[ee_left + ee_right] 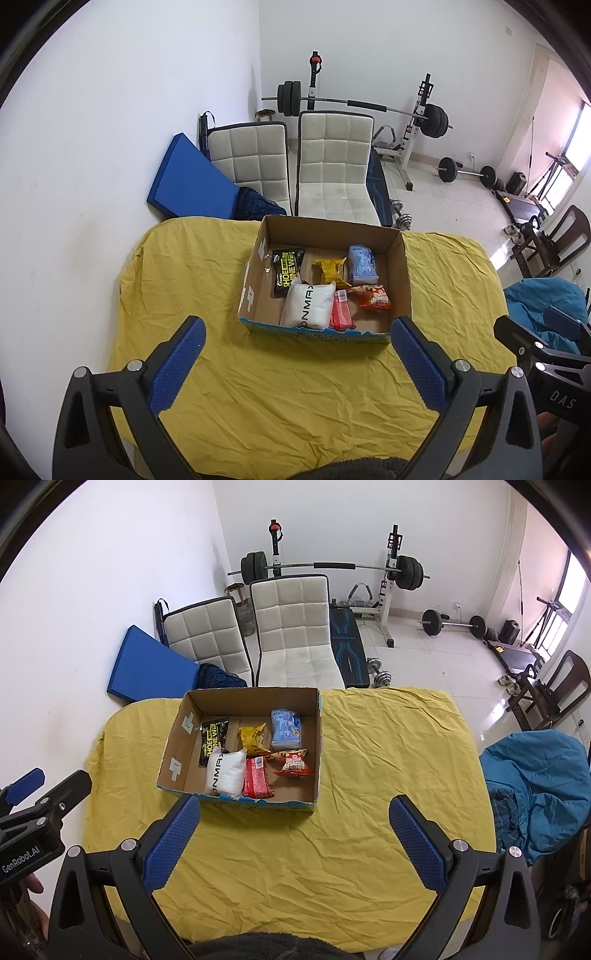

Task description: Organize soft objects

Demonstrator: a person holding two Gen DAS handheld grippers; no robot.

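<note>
An open cardboard box [402, 273] [173, 746] stands on the yellow-covered table. Inside lie several soft packs: a white pack [308, 308] [225, 773], a red pack [341, 312] [256, 778], an orange snack bag [373, 297] [294, 763], a yellow bag [330, 271] [253, 738], a light blue pack [362, 265] [286, 728] and a black sachet [287, 267] [212, 736]. My left gripper [297, 334] hangs open just in front of the box, holding nothing. My right gripper [295, 814] is open too, near the box's front right corner, also empty.
The yellow cloth [280, 398] [388, 760] covers the whole table. Two white padded chairs [332, 166] [293, 635], a blue mat [188, 177] and weight equipment [332, 568] stand behind it. A blue blanket [535, 786] lies to the right.
</note>
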